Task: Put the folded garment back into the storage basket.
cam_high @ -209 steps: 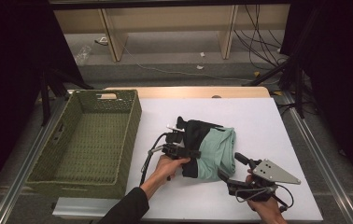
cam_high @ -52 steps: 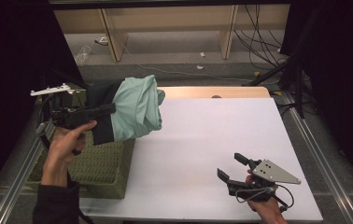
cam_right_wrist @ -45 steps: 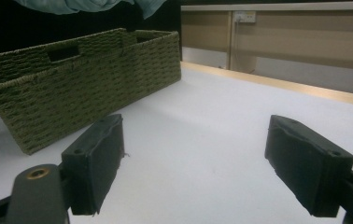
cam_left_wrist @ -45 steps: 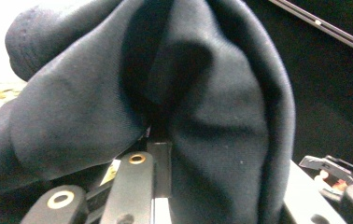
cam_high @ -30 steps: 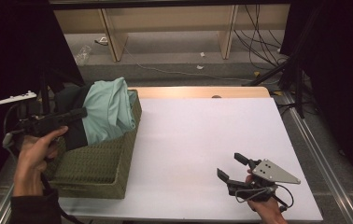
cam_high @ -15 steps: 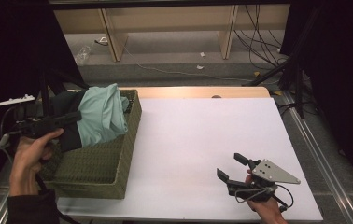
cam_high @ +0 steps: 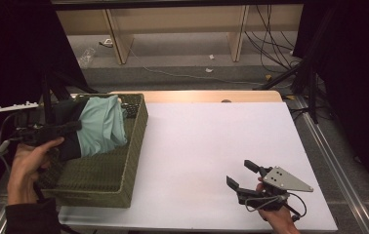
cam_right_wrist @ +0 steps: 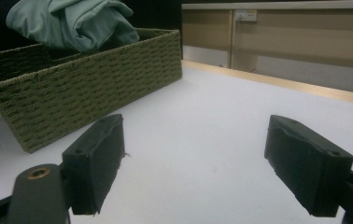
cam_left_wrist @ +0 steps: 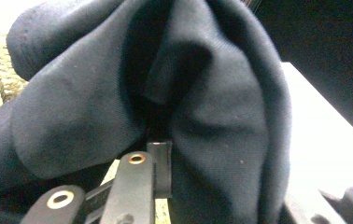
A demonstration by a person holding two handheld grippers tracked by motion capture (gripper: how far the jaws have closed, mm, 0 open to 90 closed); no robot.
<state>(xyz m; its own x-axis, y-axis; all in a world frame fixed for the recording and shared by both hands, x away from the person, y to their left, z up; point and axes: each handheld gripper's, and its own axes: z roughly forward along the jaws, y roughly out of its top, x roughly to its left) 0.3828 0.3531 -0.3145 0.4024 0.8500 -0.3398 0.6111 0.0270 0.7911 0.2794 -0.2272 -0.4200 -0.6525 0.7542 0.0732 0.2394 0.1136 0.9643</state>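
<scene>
- Clothing bundle (cam_high: pixel 97 127), dark navy fabric wrapped round a mint-green garment, is pinched in the left tongs (cam_high: pixel 68 127); in the left gripper view the navy cloth (cam_left_wrist: pixel 174 107) bunches right over the clenched jaws, so the grip is on a gathered fold of the dark layer.
- Soft and limp, it sags round the jaws and holds no shape; it looks light, and likely to slide out only if the fold is thin. A thick gathered fold near the middle of the bundle seems the safest place to hold, so both layers hang together.
- It hangs above the rear part of the woven basket (cam_high: pixel 133 161), its lower edge within or at the basket's rim; whether it touches the bottom I cannot tell.
- Right tongs (cam_high: pixel 243 176) are released, jaws wide apart with nothing between them, resting low over the white surface (cam_high: pixel 212 136), well apart from the basket.
- From the right gripper view the mint-green garment (cam_right_wrist: pixel 79 23) rises above the basket's (cam_right_wrist: pixel 95 74) rim.
</scene>
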